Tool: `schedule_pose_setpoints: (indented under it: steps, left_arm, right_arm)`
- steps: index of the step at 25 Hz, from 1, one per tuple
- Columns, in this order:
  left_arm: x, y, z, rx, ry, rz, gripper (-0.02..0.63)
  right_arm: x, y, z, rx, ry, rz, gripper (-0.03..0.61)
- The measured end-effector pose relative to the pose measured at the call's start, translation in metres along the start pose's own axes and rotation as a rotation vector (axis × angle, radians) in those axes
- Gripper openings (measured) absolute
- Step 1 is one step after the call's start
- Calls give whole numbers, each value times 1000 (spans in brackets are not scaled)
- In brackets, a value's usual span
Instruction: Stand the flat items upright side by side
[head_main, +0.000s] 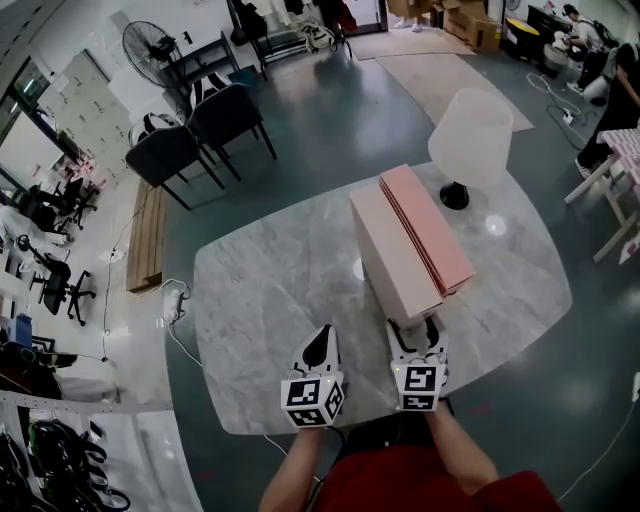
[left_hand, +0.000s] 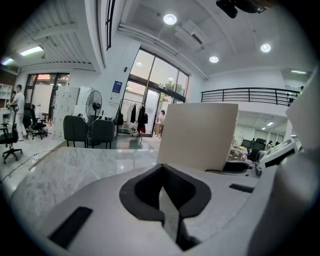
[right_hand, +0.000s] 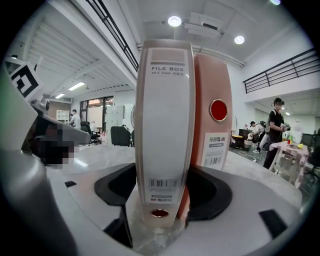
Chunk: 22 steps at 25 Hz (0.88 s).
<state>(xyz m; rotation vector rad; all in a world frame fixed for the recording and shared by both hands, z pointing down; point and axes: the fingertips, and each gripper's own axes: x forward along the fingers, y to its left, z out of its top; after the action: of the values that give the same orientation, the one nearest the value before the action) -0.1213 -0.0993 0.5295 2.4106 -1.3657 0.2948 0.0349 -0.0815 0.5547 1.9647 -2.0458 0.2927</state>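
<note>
Pink box (right_hand: 165, 115), right hand-held gripper (right_hand: 162, 196) wide, seemingly loose

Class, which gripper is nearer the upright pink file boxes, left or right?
Right. The right gripper sits at the near end of the file boxes, its jaws open around them. The left gripper lies apart, off to their left.

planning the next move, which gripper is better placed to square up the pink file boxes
Right, probably. The right gripper sits at the near end of the file boxes, jaws open either side of a spine. The left gripper is off to their left over bare table, jaws shut.
</note>
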Motion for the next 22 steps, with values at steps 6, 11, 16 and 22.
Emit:
schedule_pose_setpoints:
  steps: [6,11,16,22]
  left_arm:
    - [-9,-5,-4,3,-6,-5,3]
    - [-22,-13,-2,14,-28,2,3]
    - [-48,-24,2,49,-73,38,3]
    - [-76,-40,10,65,-126,104,3]
  right_arm:
    - [-15,0,-8,-3,8,-9,308]
    - [-34,-8,-9,-1,2,-18,308]
    - [-66,-14,-2,-3,-26,4,307]
    - [-100,-33,26,6,-111,61,258]
